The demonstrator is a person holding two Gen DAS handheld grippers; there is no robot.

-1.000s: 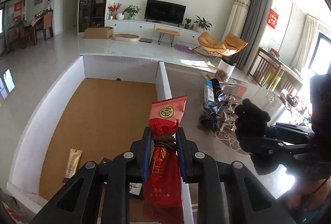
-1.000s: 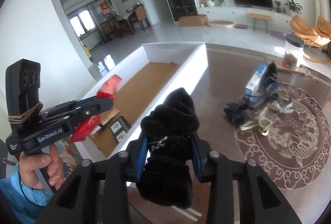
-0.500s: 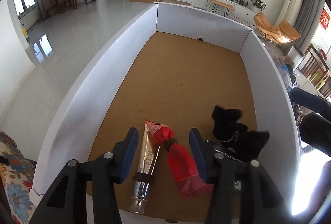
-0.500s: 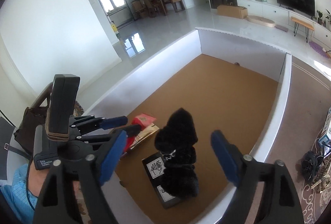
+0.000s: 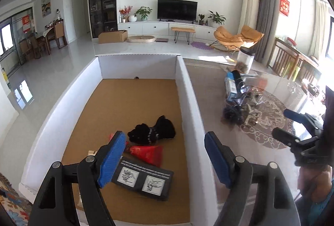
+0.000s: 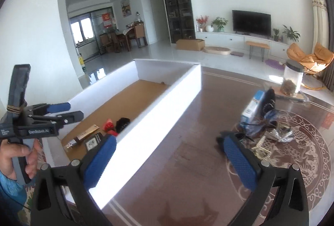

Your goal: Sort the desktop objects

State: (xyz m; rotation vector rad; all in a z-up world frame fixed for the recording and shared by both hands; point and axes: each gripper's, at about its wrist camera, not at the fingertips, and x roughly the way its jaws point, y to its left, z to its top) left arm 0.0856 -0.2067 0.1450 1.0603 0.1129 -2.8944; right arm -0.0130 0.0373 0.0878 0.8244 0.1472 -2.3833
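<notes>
Two grippers, left gripper [image 5: 165,157] and right gripper [image 6: 171,158], have just been opening; we see both jaws spread and empty. In the white-walled box [image 5: 187,105], near its front edge, lie the fuzzy black cloth [image 5: 152,133], glossy red packet [image 5: 148,153] and flat rectangular black case [image 5: 144,181].

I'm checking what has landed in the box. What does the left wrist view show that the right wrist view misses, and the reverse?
Only the left wrist view shows the flat dark case with two white picture labels whole, beside the red foil packet. Only the right wrist view shows the slim gold tube in full. Both show the white-walled cardboard box, the black fuzzy cloth bundle inside it, and the unsorted pile on the brown table.
</notes>
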